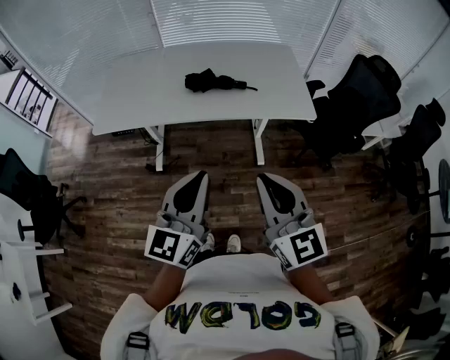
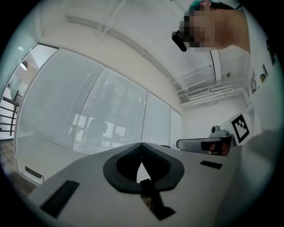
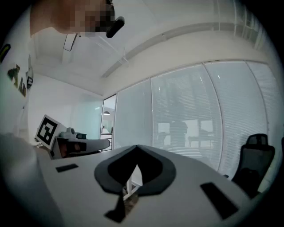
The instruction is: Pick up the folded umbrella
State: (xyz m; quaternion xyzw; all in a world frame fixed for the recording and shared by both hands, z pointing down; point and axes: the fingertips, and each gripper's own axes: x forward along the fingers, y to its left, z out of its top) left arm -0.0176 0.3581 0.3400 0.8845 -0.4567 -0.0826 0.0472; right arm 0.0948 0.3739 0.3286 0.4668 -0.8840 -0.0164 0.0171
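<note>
A black folded umbrella (image 1: 211, 81) lies near the middle of a white table (image 1: 140, 91), its strap end pointing right. Both grippers are held close to my body, well short of the table and above the wooden floor. My left gripper (image 1: 200, 174) has its jaws together with nothing between them, and in its own view the tips (image 2: 141, 144) meet. My right gripper (image 1: 264, 177) is also shut and empty, its tips (image 3: 136, 146) touching. The umbrella shows in neither gripper view.
Black office chairs (image 1: 358, 98) stand right of the table, and another chair (image 1: 28, 200) sits at the left beside a white desk (image 1: 14, 281). Windows with blinds (image 1: 211, 17) run behind the table. My shoes (image 1: 232, 244) are on the wooden floor (image 1: 112, 211).
</note>
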